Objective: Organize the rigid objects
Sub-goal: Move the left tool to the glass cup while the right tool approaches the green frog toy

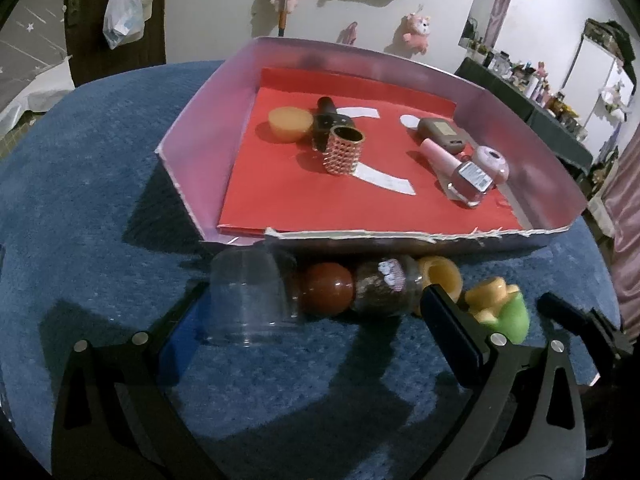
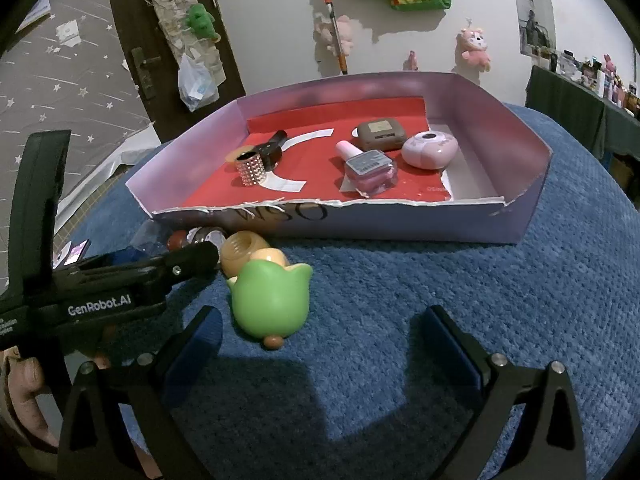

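Note:
A pink cardboard tray (image 1: 192, 120) (image 2: 520, 208) with a red liner holds a studded gold ring, a black tube, an orange cup (image 1: 290, 123), a pink nail polish bottle (image 1: 460, 170) (image 2: 368, 168), a brown case and a pink oval piece. In front of it on the blue cloth lie a clear plastic cup (image 1: 250, 300), a brown ball (image 1: 328, 289), a dark jar (image 1: 386, 290), an orange cap (image 1: 440, 276) (image 2: 242, 254) and a green toy (image 1: 502, 310) (image 2: 272, 300). My left gripper (image 1: 308, 328) is open around the clear cup, ball and jar. My right gripper (image 2: 324, 340) is open, just right of the green toy.
The blue cloth (image 2: 440, 280) covers the work surface. The left gripper's body (image 2: 120, 280) lies at the right wrist view's left. Plush toys hang on the wall behind. A cluttered shelf (image 1: 560, 100) stands far right.

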### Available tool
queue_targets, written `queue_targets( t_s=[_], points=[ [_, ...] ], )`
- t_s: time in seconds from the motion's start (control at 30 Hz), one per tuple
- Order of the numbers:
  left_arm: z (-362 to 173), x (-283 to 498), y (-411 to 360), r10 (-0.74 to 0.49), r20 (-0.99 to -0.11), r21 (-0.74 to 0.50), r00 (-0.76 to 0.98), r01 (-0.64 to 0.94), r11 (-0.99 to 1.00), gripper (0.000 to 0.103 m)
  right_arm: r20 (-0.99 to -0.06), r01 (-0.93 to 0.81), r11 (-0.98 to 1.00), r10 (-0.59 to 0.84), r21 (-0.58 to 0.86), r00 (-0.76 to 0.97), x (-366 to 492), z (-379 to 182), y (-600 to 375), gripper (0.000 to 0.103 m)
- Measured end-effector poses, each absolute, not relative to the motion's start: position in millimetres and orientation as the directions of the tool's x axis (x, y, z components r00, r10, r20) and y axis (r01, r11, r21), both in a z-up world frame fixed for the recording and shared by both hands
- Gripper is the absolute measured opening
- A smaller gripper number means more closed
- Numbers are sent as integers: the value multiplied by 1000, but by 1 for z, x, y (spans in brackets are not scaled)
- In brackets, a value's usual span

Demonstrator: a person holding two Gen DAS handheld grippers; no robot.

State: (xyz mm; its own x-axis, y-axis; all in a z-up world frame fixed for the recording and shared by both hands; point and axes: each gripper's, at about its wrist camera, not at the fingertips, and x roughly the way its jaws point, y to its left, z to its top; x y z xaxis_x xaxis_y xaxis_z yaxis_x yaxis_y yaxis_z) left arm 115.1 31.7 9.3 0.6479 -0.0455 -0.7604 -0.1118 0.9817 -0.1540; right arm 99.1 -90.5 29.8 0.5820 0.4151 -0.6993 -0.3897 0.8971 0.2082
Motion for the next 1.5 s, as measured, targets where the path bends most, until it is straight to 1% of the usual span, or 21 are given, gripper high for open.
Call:
queue_targets(
  t_s=[0.1, 0.2, 0.27, 0.47, 0.67, 0.8, 0.93, 1.03, 1.1, 1.2, 1.43, 1.5],
  points=[
    [10, 107, 38, -70, -759, -157, 647, -78, 985, 103, -699, -397, 896, 413, 198, 584, 97, 31, -89, 102],
    [9, 93, 48, -135, -748, -203, 650, -30, 979, 102, -697, -408, 892, 419, 196, 581, 96, 31, -86, 102],
    [9, 82, 57, -155, -740, -224, 654, -23, 974, 102, -697, -413, 889, 425, 199, 578, 96, 30, -85, 102],
    [8, 65, 74, -160, -734, -262, 660, -58, 963, 102, -693, -428, 881, 437, 201, 574, 95, 29, -82, 103],
    [10, 77, 67, -145, -730, -241, 668, -52, 969, 102, -690, -431, 879, 441, 203, 574, 96, 29, -81, 102],
    [13, 89, 67, -115, -732, -211, 672, -63, 975, 102, -695, -431, 882, 433, 193, 575, 96, 30, -83, 99],
    [10, 98, 65, -121, -738, -224, 664, -72, 972, 100, -695, -429, 883, 429, 189, 577, 98, 30, -80, 98],
    [9, 102, 59, -102, -735, -206, 670, -78, 975, 99, -696, -440, 881, 426, 174, 578, 99, 30, -74, 97],
    [8, 104, 56, -88, -735, -190, 672, -81, 978, 96, -695, -448, 879, 426, 166, 579, 100, 29, -71, 94],
    [8, 105, 55, -77, -737, -173, 671, -77, 982, 94, -697, -449, 880, 421, 156, 580, 101, 29, -68, 93],
    [8, 103, 60, -99, -727, -203, 679, -75, 976, 89, -706, -446, 884, 406, 141, 581, 104, 31, -64, 82],
    [8, 103, 61, -103, -723, -206, 683, -72, 976, 86, -710, -446, 885, 400, 134, 579, 106, 31, -61, 82]
  ],
)
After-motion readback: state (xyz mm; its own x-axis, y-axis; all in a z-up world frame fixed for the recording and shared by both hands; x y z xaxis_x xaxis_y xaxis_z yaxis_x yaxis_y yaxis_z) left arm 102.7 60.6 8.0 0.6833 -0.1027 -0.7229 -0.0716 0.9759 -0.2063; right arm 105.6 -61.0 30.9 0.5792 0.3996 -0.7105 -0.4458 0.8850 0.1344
